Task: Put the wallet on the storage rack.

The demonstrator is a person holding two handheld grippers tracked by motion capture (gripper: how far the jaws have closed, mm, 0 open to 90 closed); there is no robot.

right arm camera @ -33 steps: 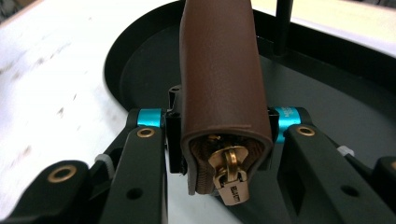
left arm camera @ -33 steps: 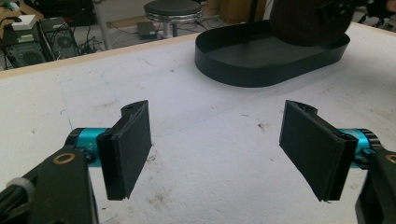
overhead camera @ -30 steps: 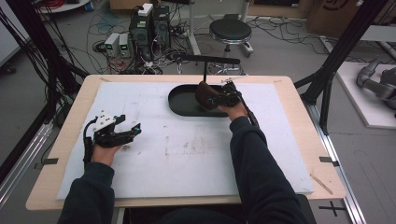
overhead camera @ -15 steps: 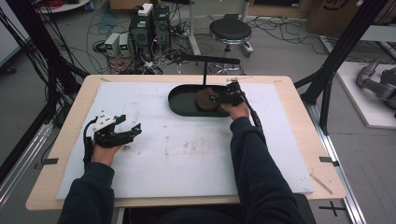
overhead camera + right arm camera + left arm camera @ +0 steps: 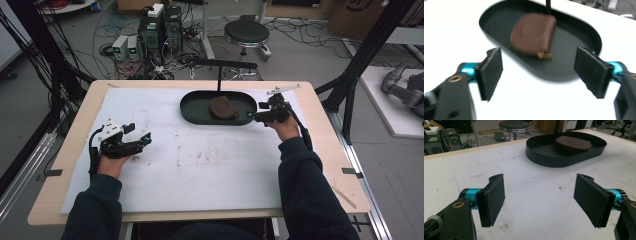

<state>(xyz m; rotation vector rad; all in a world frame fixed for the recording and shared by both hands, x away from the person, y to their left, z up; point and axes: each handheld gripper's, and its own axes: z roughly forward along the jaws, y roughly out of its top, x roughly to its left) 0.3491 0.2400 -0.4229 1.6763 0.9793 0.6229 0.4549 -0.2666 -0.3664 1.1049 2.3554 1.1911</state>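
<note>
The left gripper [image 5: 142,138] is resting low over the white mat [image 5: 200,165] at the table's left, its jaws spread wide around nothing. Further right, a brown flat pouch [image 5: 223,107] is lying inside the dark oval tray [image 5: 192,112]. The right gripper [image 5: 251,116] is hovering just beside the tray's right end, jaws spread apart and empty.

Both hand-held grippers agape: L hand-held gripper [image 5: 134,142] low w/ forearm short, R hand-held gripper [image 5: 256,117] extended fwd.
</note>
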